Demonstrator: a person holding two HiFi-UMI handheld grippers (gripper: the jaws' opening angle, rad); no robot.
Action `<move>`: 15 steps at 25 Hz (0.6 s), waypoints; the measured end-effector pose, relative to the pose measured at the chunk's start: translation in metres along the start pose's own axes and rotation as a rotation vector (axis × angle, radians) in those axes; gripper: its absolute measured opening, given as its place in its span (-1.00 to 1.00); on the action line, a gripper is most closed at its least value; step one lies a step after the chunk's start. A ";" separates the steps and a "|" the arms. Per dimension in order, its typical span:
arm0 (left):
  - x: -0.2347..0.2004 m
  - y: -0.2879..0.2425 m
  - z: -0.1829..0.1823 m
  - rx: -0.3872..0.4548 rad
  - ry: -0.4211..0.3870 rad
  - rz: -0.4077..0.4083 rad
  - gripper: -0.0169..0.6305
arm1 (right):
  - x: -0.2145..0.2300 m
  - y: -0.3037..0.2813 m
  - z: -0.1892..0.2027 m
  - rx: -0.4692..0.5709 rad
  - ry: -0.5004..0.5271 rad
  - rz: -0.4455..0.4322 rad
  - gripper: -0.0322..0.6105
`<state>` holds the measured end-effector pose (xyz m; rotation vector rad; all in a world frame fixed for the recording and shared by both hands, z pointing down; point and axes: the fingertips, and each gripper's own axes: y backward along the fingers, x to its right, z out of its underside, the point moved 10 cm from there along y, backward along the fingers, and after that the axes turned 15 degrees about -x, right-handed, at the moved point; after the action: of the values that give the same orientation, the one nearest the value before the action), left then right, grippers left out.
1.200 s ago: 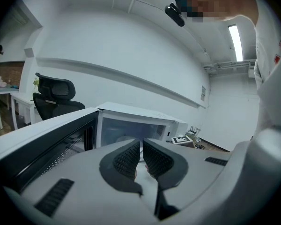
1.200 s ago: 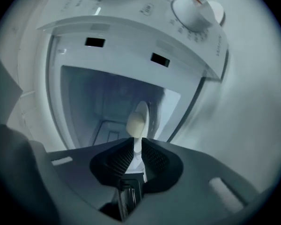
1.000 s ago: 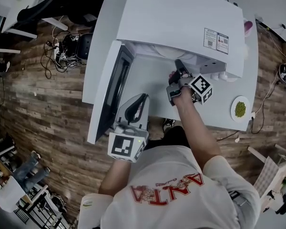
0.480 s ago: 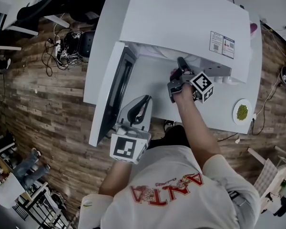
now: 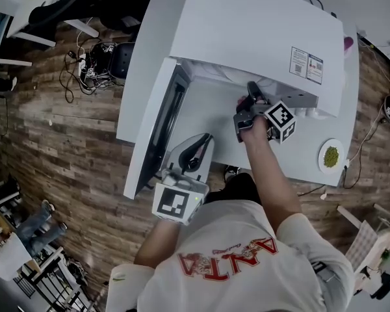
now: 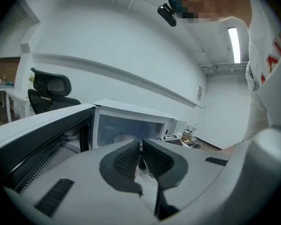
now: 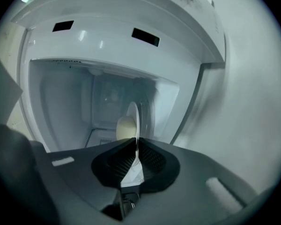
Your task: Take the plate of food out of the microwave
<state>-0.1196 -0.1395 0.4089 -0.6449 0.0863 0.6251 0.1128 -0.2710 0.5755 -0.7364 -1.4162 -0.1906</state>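
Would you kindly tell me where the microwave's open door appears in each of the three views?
Head view: the door stands left of centre, swung out from the microwave and seen from above.
Left gripper view: lower left, its dark mesh window showing.
Right gripper view: not clearly in it.
Shared landmark: the microwave's open front, at centre in the left gripper view and filling the right gripper view.
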 end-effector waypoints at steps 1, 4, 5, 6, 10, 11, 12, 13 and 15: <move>0.000 0.000 0.000 0.001 -0.002 0.000 -0.87 | 0.000 0.002 0.001 -0.001 -0.001 -0.001 -0.85; 0.001 0.001 0.000 0.001 0.003 0.001 -0.87 | 0.000 0.008 0.003 -0.006 -0.001 -0.001 -0.85; 0.001 0.002 0.000 0.001 0.005 0.001 -0.87 | 0.000 0.011 0.003 -0.006 0.001 -0.003 -0.85; 0.001 0.002 0.000 0.000 0.007 0.000 -0.87 | 0.000 0.012 0.003 -0.006 0.004 -0.006 -0.85; 0.000 0.003 0.003 0.002 0.011 -0.012 -0.87 | -0.002 0.018 0.004 -0.004 0.012 -0.014 -0.85; 0.000 0.003 0.003 0.007 0.008 -0.013 -0.87 | -0.002 0.019 0.004 -0.005 0.012 -0.012 -0.85; 0.000 0.003 0.002 0.010 0.007 -0.014 -0.87 | 0.000 0.021 0.004 -0.006 0.010 -0.010 -0.85; 0.000 0.003 0.002 0.011 0.006 -0.014 -0.87 | 0.001 0.022 0.004 -0.005 0.008 -0.010 -0.85; 0.000 0.002 0.003 0.011 0.004 -0.013 -0.87 | 0.004 0.025 0.003 -0.006 0.004 -0.010 -0.85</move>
<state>-0.1210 -0.1362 0.4098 -0.6352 0.0894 0.6100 0.1244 -0.2493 0.5707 -0.7335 -1.4166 -0.2039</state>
